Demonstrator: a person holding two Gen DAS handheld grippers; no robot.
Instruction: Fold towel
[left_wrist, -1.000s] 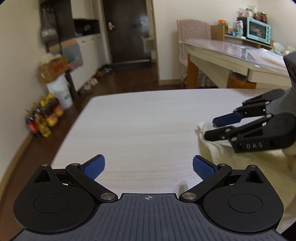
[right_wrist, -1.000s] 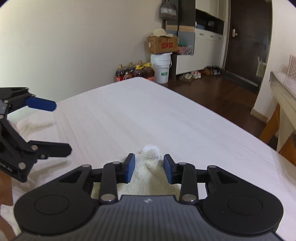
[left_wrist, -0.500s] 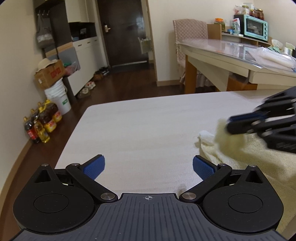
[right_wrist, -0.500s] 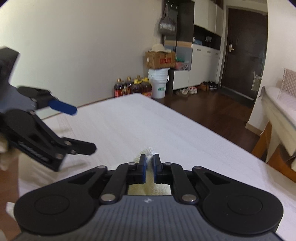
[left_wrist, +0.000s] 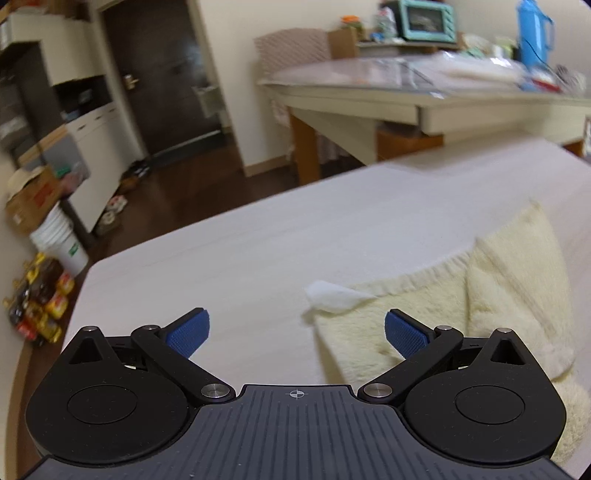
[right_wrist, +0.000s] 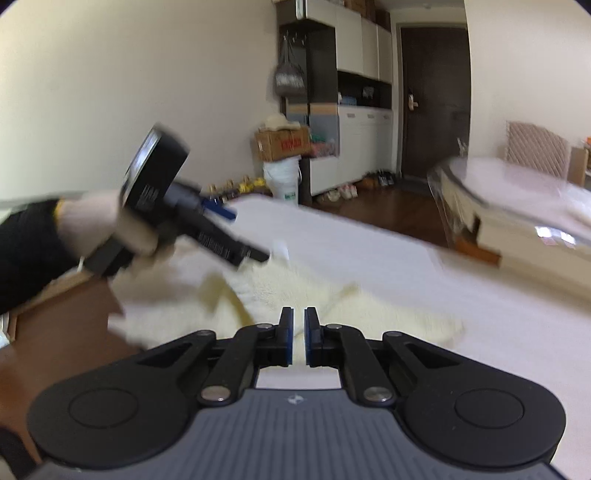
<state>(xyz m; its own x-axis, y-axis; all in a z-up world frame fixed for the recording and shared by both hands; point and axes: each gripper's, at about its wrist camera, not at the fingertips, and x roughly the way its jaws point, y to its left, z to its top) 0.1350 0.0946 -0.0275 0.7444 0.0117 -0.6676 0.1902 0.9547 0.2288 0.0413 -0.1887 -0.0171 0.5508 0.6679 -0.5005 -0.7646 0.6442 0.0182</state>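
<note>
A cream fluffy towel (left_wrist: 436, 306) lies on the white table (left_wrist: 258, 243), with one part folded over itself at the right and a white label corner (left_wrist: 332, 299) sticking out. My left gripper (left_wrist: 295, 332) is open, low over the towel's near-left edge, empty. In the right wrist view the towel (right_wrist: 295, 291) lies ahead of my right gripper (right_wrist: 299, 339), whose jaws are nearly together with only a thin gap; nothing shows between them. The left gripper (right_wrist: 236, 236) appears there too, held by a gloved hand above the towel's far-left part.
A second table (left_wrist: 424, 96) with a teal oven and a blue jug stands behind. Bottles (left_wrist: 37, 306), a white bucket (left_wrist: 59, 240) and a cardboard box (left_wrist: 29, 199) sit on the floor at the left. The table's left edge (left_wrist: 79, 291) is close.
My right gripper closed, lifted and pulled back; the towel corner no longer shows between its pads. The towel now lies folded over. My left gripper swung right toward the towel's label corner.
</note>
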